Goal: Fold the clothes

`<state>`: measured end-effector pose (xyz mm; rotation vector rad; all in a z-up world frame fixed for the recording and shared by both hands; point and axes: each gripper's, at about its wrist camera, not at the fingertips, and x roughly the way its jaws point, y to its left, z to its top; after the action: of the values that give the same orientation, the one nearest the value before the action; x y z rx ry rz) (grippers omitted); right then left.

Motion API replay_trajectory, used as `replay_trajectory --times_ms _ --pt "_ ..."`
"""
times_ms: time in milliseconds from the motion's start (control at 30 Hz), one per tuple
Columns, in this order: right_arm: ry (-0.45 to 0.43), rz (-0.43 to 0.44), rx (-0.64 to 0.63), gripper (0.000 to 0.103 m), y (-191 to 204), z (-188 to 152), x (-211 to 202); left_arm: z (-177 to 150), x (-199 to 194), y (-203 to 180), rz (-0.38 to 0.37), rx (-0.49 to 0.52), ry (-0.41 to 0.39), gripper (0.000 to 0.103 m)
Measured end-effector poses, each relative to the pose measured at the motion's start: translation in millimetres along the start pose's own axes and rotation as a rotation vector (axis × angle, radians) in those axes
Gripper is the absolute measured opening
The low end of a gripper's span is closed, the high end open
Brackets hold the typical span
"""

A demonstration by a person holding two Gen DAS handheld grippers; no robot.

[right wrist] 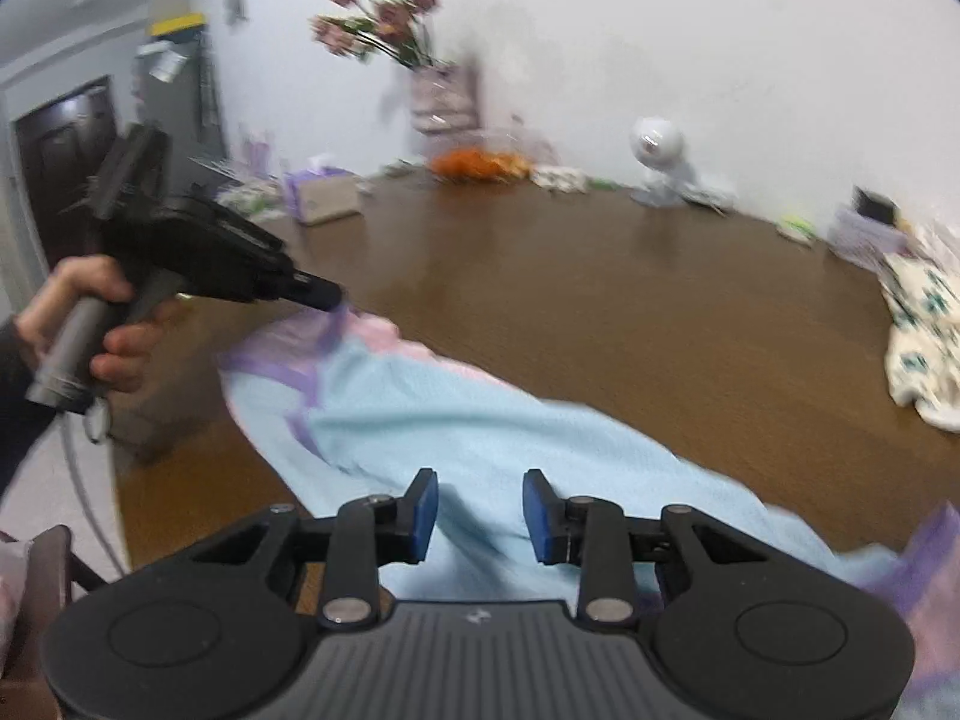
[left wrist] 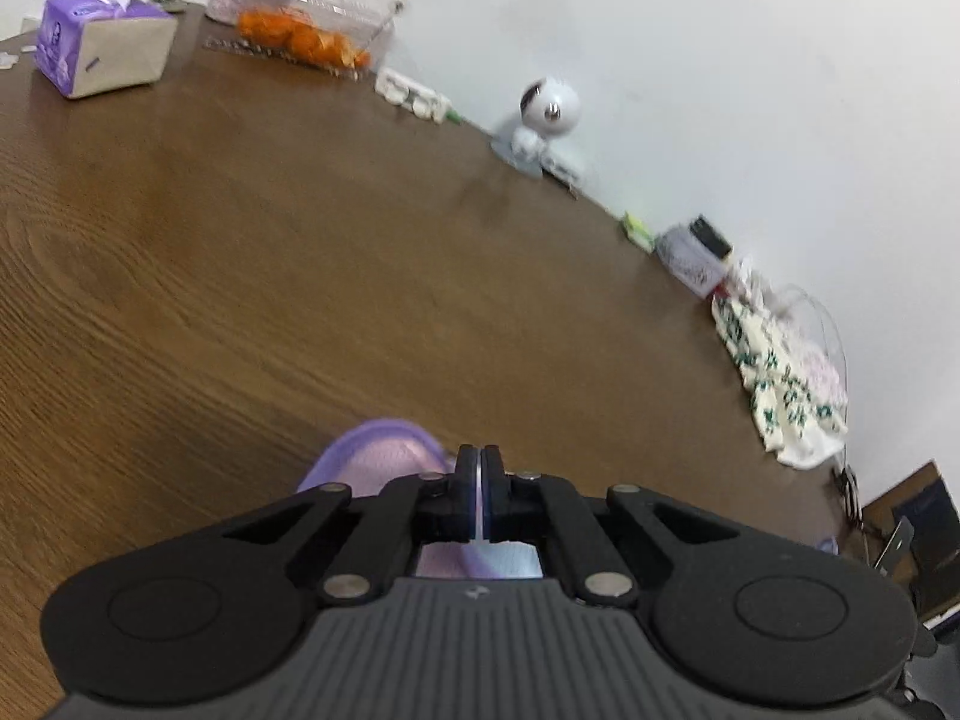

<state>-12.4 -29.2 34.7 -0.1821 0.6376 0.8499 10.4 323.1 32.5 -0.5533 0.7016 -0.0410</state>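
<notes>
Left hand-held gripper clamped tight on lilac-trimmed edge of light-blue, pink & purple knit garment, corner lifted off brown wood-grain counter. Rest of garment spread across counter's near side, running under right hand-held gripper. Right jaws partway apart w/ blue cloth between, pads not pressing. White floral cloth crumpled at far right by wall.

Brown wooden table, blue garment, tissue box, patterned cloth
</notes>
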Motion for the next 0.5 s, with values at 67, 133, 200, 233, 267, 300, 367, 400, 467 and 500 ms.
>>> replay_trajectory --times_ms 67,133,200,233,267,300,367,400,467,500 --pt "-0.024 0.056 -0.053 0.033 15 11 4 0 0 2 0.006 -0.003 -0.005 0.002" --pt "-0.022 0.096 -0.101 0.035 32 22 18 -2 0 2 0.013 0.003 0.017 0.007" --pt "-0.008 0.116 -0.133 0.035 47 31 38 -4 -2 0 0.023 0.010 0.031 0.035" --pt "0.018 0.112 -0.142 0.033 52 33 49 -6 -4 -2 0.029 0.028 0.030 0.045" --pt "0.045 0.108 -0.151 0.032 57 35 60 -8 -6 -4 0.035 0.049 0.031 0.053" --pt "0.071 0.094 -0.152 0.030 59 35 69 -11 -7 -6 0.040 0.077 0.034 0.053" --pt "0.094 0.081 -0.136 0.016 58 29 77 -14 -4 -9 0.039 0.115 0.058 0.053" --pt "0.086 0.077 -0.111 0.006 54 28 77 -16 -3 -10 0.036 0.128 0.067 0.053" --pt "0.068 0.067 -0.060 0.002 47 28 76 -17 -2 -12 0.028 0.143 0.056 0.053" --pt "0.051 0.068 -0.038 0.002 43 28 73 -16 -1 -11 0.021 0.138 0.054 0.053"
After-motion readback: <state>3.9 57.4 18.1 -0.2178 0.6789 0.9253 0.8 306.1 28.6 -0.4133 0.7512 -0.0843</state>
